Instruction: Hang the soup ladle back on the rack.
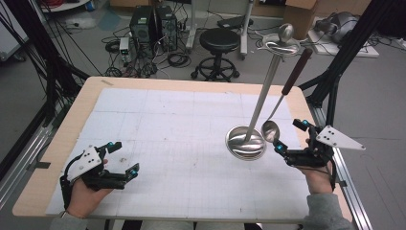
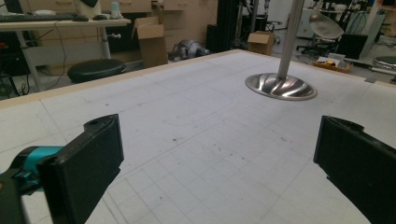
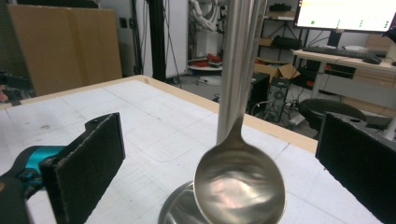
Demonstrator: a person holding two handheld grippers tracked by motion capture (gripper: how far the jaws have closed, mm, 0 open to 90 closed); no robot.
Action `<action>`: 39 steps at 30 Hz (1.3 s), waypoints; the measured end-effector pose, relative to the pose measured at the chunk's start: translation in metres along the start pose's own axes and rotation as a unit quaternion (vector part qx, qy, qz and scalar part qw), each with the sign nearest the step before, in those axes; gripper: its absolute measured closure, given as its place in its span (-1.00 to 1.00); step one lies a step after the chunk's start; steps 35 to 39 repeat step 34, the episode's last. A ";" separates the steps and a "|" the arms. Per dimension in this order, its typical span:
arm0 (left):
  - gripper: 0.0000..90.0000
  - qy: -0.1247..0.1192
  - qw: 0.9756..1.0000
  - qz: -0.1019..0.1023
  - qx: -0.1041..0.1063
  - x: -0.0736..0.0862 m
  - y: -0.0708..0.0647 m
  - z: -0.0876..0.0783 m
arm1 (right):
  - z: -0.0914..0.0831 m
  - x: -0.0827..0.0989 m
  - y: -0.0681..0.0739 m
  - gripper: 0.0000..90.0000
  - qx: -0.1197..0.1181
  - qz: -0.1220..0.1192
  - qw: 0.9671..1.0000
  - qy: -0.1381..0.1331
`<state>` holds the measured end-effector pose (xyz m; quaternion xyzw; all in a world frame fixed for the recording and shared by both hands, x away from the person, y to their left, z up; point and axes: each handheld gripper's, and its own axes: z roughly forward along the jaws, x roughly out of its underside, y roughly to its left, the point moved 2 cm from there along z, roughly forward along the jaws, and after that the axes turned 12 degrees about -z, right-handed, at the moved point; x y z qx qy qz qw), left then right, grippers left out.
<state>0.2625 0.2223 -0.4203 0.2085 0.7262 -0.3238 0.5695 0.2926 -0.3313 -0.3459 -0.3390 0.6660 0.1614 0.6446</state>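
two black jaws of the right gripper [image 3: 219, 172] stand wide apart in the right gripper view, and we see nothing clamped between them. in the gap hangs the bowl of a ladle [image 3: 239, 184], its hollow side facing us, close to the camera. just behind it rises the steel pole of a stand [image 3: 236, 70], and the stand's round base shows under the ladle bowl. from the high view we see the right gripper [image 1: 291, 135] at the table's right edge, with the ladle [image 1: 271, 130] just beside its jaw tips. the ladle's thin stem climbs to a dark red handle [image 1: 297, 71] that leans up near the hook plate at the stand's top. the stand's base [image 1: 245, 142] sits on the white gridded mat [image 1: 167, 124], and we cannot tell whether the ladle bowl touches it.

our left gripper [image 1: 123, 161] rests low at the table's [image 1: 62, 129] near left, well apart from the stand. its jaws are spread wide too, holding nothing, and between them in the left gripper view [image 2: 217, 163] lies bare mat. the stand base [image 2: 280, 86] gleams farther off.
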 end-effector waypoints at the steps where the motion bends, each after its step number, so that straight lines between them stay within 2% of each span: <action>1: -0.95 0.001 1.000 0.000 0.000 0.000 0.000 0.000 | 0.000 0.003 0.001 -0.99 0.000 0.003 1.000 -0.003; 4: -0.95 0.000 1.000 0.001 -0.001 0.000 0.000 0.000 | -0.001 0.010 0.004 -0.99 0.006 0.007 1.000 0.006; 8: -0.95 0.001 1.000 0.002 -0.001 0.000 0.000 0.001 | -0.003 0.019 0.005 -0.99 0.010 0.011 1.000 0.004; 12: -0.96 0.001 1.000 0.003 0.000 0.000 0.000 0.001 | -0.005 0.025 0.007 -0.99 0.005 0.015 1.000 0.003; 15: -0.96 0.000 1.000 0.002 0.003 -0.001 0.000 0.001 | -0.007 0.027 0.011 -0.99 -0.004 0.003 1.000 0.003; 18: -0.96 0.000 1.000 0.001 0.000 -0.001 0.000 0.001 | -0.009 0.031 0.014 -0.99 -0.011 0.003 1.000 -0.005; 23: -0.96 -0.003 1.000 0.001 0.002 -0.001 0.000 0.001 | -0.010 0.045 0.017 -0.99 -0.017 0.022 1.000 0.008; 24: -0.96 -0.004 1.000 0.000 0.001 -0.001 0.000 0.001 | -0.011 0.047 0.019 -0.99 -0.018 0.020 1.000 0.007; 26: -0.96 -0.005 1.000 0.000 0.002 -0.002 0.000 0.001 | -0.011 0.051 0.021 -0.99 -0.022 0.041 0.999 0.001; 28: -0.96 -0.006 1.000 0.000 0.003 -0.002 0.000 0.001 | -0.010 0.053 0.022 -0.99 -0.022 0.049 0.999 -0.004; 33: -0.96 -0.013 1.000 -0.003 0.002 -0.004 0.002 0.000 | -0.005 0.058 0.026 -0.99 -0.032 0.036 0.999 0.021; 39: -0.96 -0.012 1.000 -0.003 0.002 -0.004 0.002 0.000 | -0.005 0.059 0.027 -0.99 -0.033 0.035 0.999 0.023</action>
